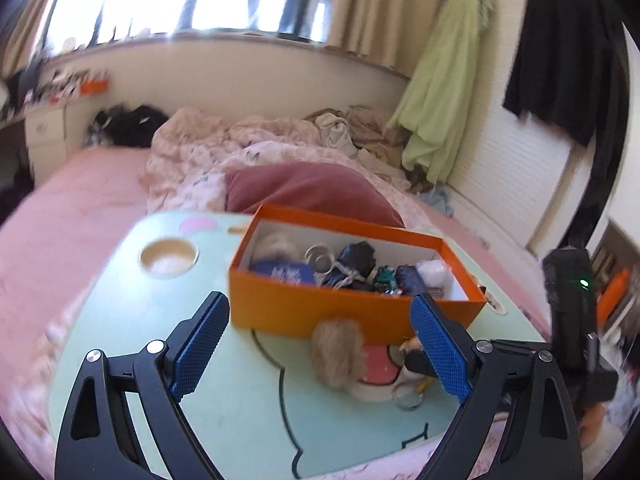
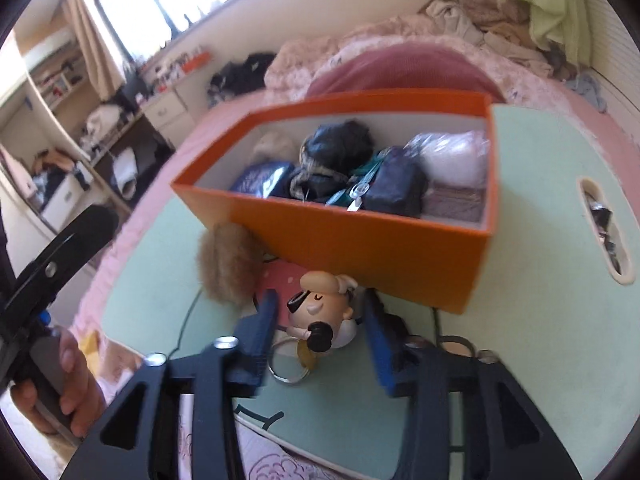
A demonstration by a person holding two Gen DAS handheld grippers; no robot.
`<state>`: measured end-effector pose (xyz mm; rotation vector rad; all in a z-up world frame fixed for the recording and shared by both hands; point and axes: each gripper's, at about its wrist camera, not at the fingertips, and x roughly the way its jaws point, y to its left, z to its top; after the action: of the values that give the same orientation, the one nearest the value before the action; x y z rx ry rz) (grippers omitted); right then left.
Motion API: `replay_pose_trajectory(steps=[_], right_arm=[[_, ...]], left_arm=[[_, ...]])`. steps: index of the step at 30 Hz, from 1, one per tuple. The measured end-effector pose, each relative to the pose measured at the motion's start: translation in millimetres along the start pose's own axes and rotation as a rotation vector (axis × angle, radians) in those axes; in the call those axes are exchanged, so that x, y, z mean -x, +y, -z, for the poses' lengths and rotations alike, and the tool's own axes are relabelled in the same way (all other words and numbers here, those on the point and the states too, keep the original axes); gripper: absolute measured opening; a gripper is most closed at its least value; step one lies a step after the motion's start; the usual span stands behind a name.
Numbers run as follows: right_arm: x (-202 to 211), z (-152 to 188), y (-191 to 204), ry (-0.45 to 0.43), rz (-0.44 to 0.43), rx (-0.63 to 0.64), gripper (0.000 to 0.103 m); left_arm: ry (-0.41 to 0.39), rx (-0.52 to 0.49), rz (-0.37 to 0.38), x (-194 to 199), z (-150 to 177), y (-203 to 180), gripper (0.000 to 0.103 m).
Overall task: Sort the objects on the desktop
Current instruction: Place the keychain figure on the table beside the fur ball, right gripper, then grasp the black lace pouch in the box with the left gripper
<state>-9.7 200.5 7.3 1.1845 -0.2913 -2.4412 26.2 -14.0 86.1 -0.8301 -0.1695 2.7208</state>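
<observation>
Blur smears the box (image 2: 360, 240) contents. The right tongs (image 2: 320, 336) straddle a figurine (image 2: 320, 308), pads apart from it; the left tongs (image 1: 320, 344) gape empty. The green bench (image 1: 240, 408) sits on a pink bed (image 1: 80, 200).

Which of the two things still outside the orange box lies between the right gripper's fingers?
The small cartoon figurine keychain with metal rings. The furry tan pom-pom lies left of those fingers, against the orange cardboard box.
</observation>
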Motion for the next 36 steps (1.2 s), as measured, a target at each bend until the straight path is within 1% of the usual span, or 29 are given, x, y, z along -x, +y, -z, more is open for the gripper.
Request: replay_pose_trajectory(steps=[1,2,3,4,5,6,7,8,9,11,15,16,17,18,19,20,21,23,26,27,29,30,31,33,35,36], right_arm=[[14,5,-3,-0.059,0.006,-0.004,0.074],[28,11,-7,-0.125,0.008,-0.012,0.086],[41,18,-8,-0.178,0.004,-0.026,0.088],[50,24,-13,-0.216,0.002,-0.048,0.088],[54,27,-19,-0.234,-0.001,-0.078,0.088],[55,29,-24,-0.236,-0.013,-0.103,0.088],[55,30,-33,-0.23,-0.035,-0.134,0.087],[54,31,-34,-0.22,-0.049,-0.151,0.087],[54,30,-39,-0.206,-0.063,-0.166,0.087],[52,32,-42,-0.191,-0.078,-0.174,0.087],[54,30,-32,-0.208,-0.079,-0.15,0.087],[55,30,-32,-0.209,-0.079,-0.145,0.087],[53,29,-30,-0.209,-0.078,-0.144,0.087],[53,29,-30,-0.207,-0.08,-0.147,0.087],[51,29,-31,-0.204,-0.085,-0.151,0.087],[49,28,-32,-0.202,-0.088,-0.154,0.087],[49,28,-32,-0.202,-0.089,-0.157,0.087],[49,28,-31,-0.201,-0.089,-0.157,0.087],[48,27,-30,-0.201,-0.082,-0.148,0.087],[48,28,-31,-0.203,-0.082,-0.148,0.087],[49,28,-31,-0.205,-0.082,-0.148,0.087],[48,28,-31,-0.205,-0.082,-0.149,0.087],[48,28,-31,-0.204,-0.083,-0.149,0.087],[49,29,-31,-0.203,-0.085,-0.149,0.087],[49,28,-30,-0.203,-0.085,-0.149,0.087],[49,28,-30,-0.202,-0.084,-0.15,0.087]], left_arm=[[0.033,-0.016,0.025,-6,-13,-7,0.092],[0.083,-0.026,0.058,-16,-26,-14,0.092],[0.143,-0.029,0.091,-28,-39,-20,0.092],[0.231,-0.025,0.123,-47,-52,-27,0.092],[0.333,-0.014,0.137,-71,-62,-35,0.088],[0.411,-0.001,0.118,-94,-70,-40,0.082],[0.458,0.001,0.08,-114,-74,-46,0.067],[0.483,-0.008,0.051,-128,-77,-50,0.06],[0.512,-0.025,0.025,-145,-80,-55,0.06],[0.542,-0.051,-0.025,-164,-78,-60,0.06],[0.589,-0.071,-0.115,-199,-60,-62,0.06],[0.57,-0.064,-0.116,-201,-61,-62,0.06],[0.566,-0.06,-0.12,-201,-63,-60,0.058],[0.565,-0.068,-0.125,-197,-63,-60,0.052],[0.563,-0.1,-0.134,-192,-63,-62,0.03],[0.556,-0.137,-0.137,-188,-65,-64,0.019],[0.54,-0.175,-0.123,-177,-66,-66,0.019],[0.502,-0.197,-0.1,-159,-71,-66,0.014],[0.402,-0.167,-0.081,-117,-85,-58,0.011],[0.362,-0.149,-0.056,-98,-88,-54,0.011],[0.286,-0.103,0.023,-60,-90,-45,0.012],[0.247,-0.071,0.071,-38,-86,-38,0.012],[0.221,-0.042,0.099,-22,-81,-30,0.012],[0.185,0.01,0.122,1,-66,-14,0.011],[0.182,0.059,0.13,12,-44,4,0.011],[0.196,0.1,0.136,10,-31,17,0.012]])
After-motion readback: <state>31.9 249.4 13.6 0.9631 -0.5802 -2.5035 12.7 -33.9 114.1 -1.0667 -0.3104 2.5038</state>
